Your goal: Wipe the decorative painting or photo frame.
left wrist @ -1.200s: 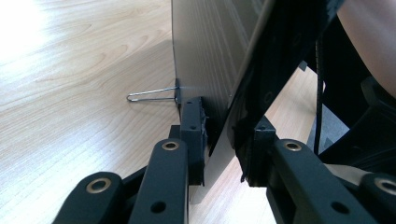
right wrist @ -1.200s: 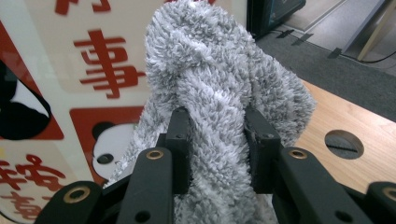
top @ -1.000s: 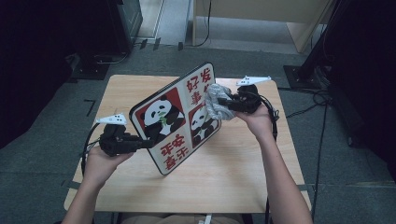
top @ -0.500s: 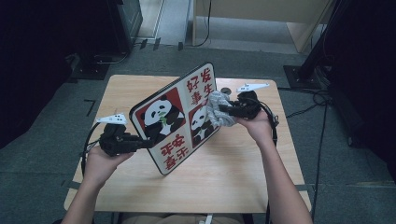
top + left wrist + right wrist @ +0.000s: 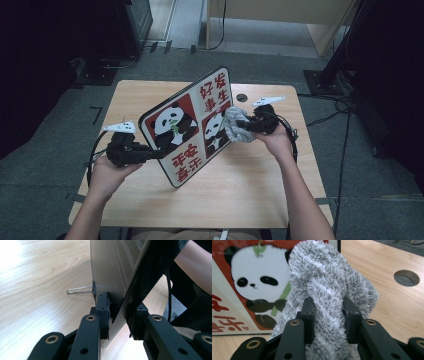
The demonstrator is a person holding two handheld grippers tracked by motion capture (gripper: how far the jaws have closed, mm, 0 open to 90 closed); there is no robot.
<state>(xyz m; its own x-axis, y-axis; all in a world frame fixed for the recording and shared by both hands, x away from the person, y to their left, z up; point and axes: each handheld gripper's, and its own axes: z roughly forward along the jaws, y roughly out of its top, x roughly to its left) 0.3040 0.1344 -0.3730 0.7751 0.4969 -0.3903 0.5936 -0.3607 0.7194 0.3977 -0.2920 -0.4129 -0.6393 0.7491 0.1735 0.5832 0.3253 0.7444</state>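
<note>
I'm working with one board [image 5: 192, 125] and one cloth [image 5: 237, 125] over one table [image 5: 250, 185]. My left gripper [image 5: 155, 152] is clamping the board's near-left edge, holding it tilted above the table's middle. My right gripper [image 5: 245, 126] is pinching the grey cloth, pressing it against the board's right panda.

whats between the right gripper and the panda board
A grey cloth, held in the right gripper against the panda board; the right gripper view shows it best.
</note>
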